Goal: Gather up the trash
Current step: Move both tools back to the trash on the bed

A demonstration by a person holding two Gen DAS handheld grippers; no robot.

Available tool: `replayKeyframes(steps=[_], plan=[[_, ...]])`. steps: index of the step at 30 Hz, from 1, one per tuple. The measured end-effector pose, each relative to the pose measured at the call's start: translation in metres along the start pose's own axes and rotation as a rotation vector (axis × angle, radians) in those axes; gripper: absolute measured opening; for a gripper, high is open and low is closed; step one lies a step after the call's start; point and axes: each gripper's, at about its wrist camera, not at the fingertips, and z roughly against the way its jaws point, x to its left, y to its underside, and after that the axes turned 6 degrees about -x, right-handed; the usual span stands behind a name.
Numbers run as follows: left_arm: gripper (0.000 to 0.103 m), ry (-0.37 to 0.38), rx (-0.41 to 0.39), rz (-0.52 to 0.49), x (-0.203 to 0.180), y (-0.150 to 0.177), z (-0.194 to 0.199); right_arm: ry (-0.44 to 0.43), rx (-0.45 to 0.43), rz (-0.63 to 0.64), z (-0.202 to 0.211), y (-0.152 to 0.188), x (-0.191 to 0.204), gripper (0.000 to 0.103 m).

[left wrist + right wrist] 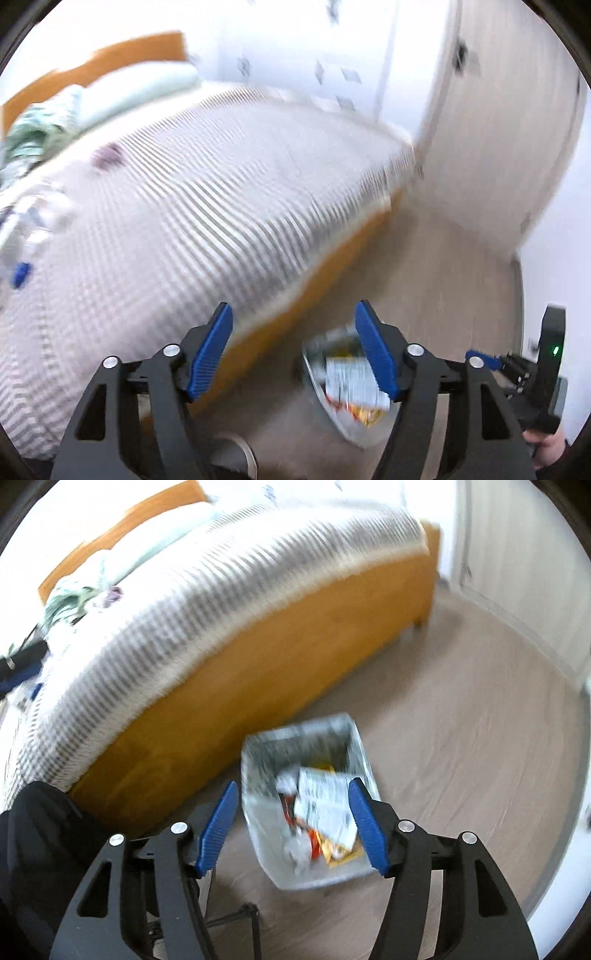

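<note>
My left hand-held gripper [293,349] has its blue pads spread apart with nothing between them. My right hand-held gripper [291,825] is also spread apart and empty. Seen through the right one, low in the middle of the frame, the grey trash bin [258,760] stands on the wooden floor [461,746] just beside the bed [258,635], with crumpled paper and wrappers [325,805] inside. Both views are blurred.
</note>
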Motion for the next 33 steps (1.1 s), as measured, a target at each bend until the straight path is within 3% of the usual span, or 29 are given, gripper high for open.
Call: replayKeyframes(steps=[4, 7, 10, 17, 19, 21, 24, 27, 29, 33], plan=[[0.075, -0.056, -0.123, 0.047, 0.047, -0.016, 0.056, -0.03, -0.078, 0.104, 0.019, -0.036, 0.058, 0.067], [0.077, -0.103, -0.176, 0.083, 0.09, -0.014, 0.088, -0.067, -0.138, 0.149, 0.029, -0.057, 0.103, 0.067], [0.085, -0.183, -0.213, 0.132, 0.139, -0.007, 0.109, -0.098, -0.183, 0.194, 0.029, -0.071, 0.146, 0.067], [0.086, -0.413, -0.295, 0.273, 0.252, 0.028, 0.143, -0.184, -0.19, 0.314, 0.015, -0.076, 0.263, 0.067], [0.088, -0.456, -0.32, 0.369, 0.288, 0.04, 0.158, -0.21, -0.184, 0.352, 0.012, -0.074, 0.294, 0.067], [0.091, -0.498, -0.343, 0.473, 0.318, 0.053, 0.171, -0.234, -0.186, 0.392, 0.006, -0.071, 0.329, 0.074], [0.091, -0.567, -0.317, 0.575, 0.356, 0.072, 0.173, -0.271, -0.18, 0.425, -0.006, -0.07, 0.371, 0.074], [0.091, -0.613, -0.29, 0.585, 0.366, 0.084, 0.172, -0.319, -0.188, 0.478, -0.021, -0.072, 0.408, 0.074], [0.091, -0.611, -0.295, 0.605, 0.373, 0.088, 0.172, -0.297, -0.23, 0.489, -0.033, -0.084, 0.426, 0.074], [0.091, -0.572, -0.273, 0.643, 0.383, 0.092, 0.162, -0.295, -0.211, 0.45, -0.066, -0.111, 0.446, 0.074]])
